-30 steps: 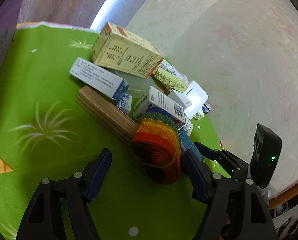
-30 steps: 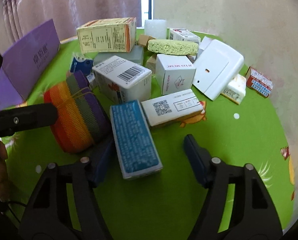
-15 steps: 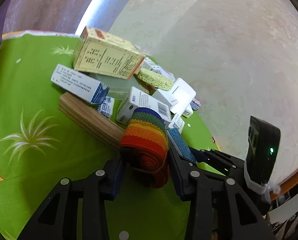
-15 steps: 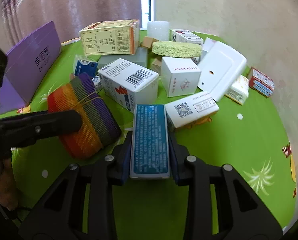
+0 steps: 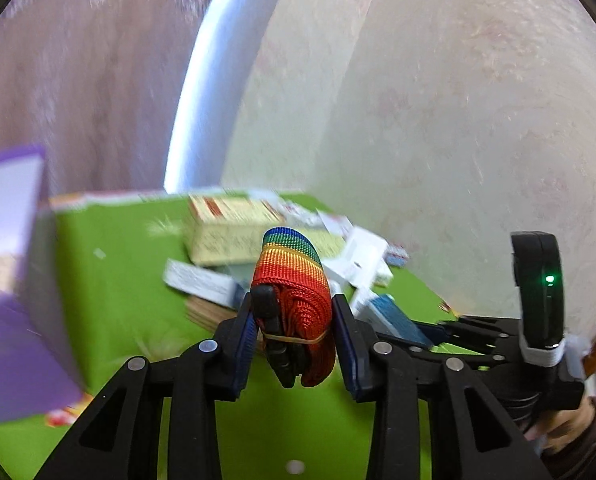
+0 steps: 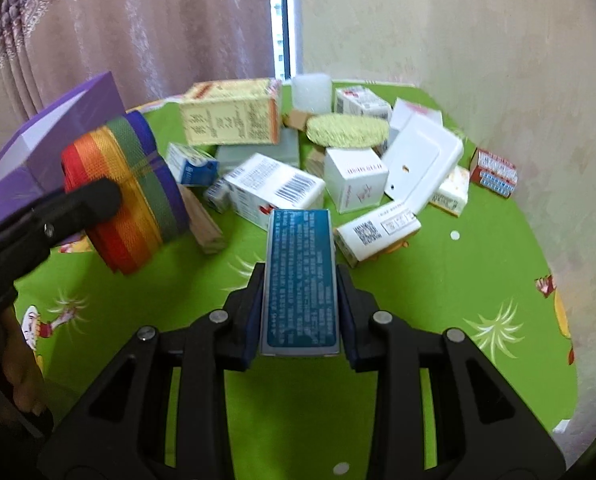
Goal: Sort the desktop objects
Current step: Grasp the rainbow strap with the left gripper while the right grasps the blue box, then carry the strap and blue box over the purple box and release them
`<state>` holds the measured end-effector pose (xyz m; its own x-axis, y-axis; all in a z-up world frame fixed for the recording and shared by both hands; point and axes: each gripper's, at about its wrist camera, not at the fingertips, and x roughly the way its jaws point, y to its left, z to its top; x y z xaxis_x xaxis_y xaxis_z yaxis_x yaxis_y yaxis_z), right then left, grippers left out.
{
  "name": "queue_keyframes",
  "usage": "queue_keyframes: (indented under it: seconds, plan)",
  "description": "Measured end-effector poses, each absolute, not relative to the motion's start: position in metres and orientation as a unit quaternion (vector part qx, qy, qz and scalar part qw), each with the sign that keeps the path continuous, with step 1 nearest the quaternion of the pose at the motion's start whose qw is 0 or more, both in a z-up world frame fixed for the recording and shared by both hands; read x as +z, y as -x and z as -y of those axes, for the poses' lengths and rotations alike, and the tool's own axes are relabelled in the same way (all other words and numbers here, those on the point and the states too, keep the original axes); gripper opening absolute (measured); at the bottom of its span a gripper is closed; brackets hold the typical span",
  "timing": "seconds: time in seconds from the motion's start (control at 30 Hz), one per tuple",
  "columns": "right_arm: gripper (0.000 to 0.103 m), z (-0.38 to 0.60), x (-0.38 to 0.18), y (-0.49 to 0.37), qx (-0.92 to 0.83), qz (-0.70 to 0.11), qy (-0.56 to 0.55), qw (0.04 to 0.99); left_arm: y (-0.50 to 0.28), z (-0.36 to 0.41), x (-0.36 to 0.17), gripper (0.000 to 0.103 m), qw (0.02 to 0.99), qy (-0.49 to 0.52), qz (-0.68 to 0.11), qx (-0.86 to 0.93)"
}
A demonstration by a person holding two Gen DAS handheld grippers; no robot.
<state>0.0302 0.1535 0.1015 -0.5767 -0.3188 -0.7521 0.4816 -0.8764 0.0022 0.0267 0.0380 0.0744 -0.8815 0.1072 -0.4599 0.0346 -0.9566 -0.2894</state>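
Left gripper point(image 5: 294, 320) is clamped on the strap roll point(image 5: 294, 280), its jaws closing the last bit with both pads pressed on the roll's sides. A rubber band circles the roll's red end, and a black buckle sits against the left pad. The roll hangs clear above the green cloth point(image 5: 118, 272).

Right gripper point(image 6: 300, 304) is clamped on the blue box point(image 6: 300, 276), pads on its two long sides, printed face up. The box points away from the camera and is off the cloth.

In the right wrist view, the left gripper's black finger crosses the left edge, pressed on the rainbow roll; a hand grips its handle at lower left.

Just beyond the blue box lies a QR box point(image 6: 378, 232) and a barcode box point(image 6: 274, 190). A wood block point(image 6: 204, 220) lies left of these, partly under the pile.

Mid pile: a white cube box point(image 6: 356, 180), a white plastic plate point(image 6: 422, 164) leaning tilted on its neighbours, a small blue-white carton point(image 6: 192, 166).

Right side: a pale yellow packet point(image 6: 452, 192) and a red box point(image 6: 494, 172), slightly apart from the pile.

Far side: a yellow box point(image 6: 230, 118) on top of a grey item, a green sponge point(image 6: 348, 132), a frosted cup point(image 6: 312, 92), another white box point(image 6: 362, 102).

A purple bag point(image 6: 54, 140) stands at far left. Curtain point(image 6: 138, 20) and wall lie behind; the left wrist view is motion-blurred.
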Motion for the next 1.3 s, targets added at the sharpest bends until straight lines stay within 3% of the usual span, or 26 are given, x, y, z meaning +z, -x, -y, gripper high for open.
queue_keyframes:
  seconds: [0.5, 0.77, 1.3]
  plan:
    - [0.036, -0.092, 0.154, -0.051, -0.881, -0.085, -0.354, 0.303, -0.084, 0.024, 0.108, 0.037, -0.184, 0.108, 0.084, 0.973]
    - [0.036, -0.038, 0.168, -0.059, -0.872, -0.078, -0.328, 0.355, -0.11, 0.074, 0.113, 0.037, -0.293, 0.07, 0.111, 0.947]
    - [0.036, 0.053, 0.169, -0.073, -0.846, -0.099, -0.292, 0.435, -0.11, 0.107, 0.102, 0.037, -0.332, 0.079, 0.153, 0.927]
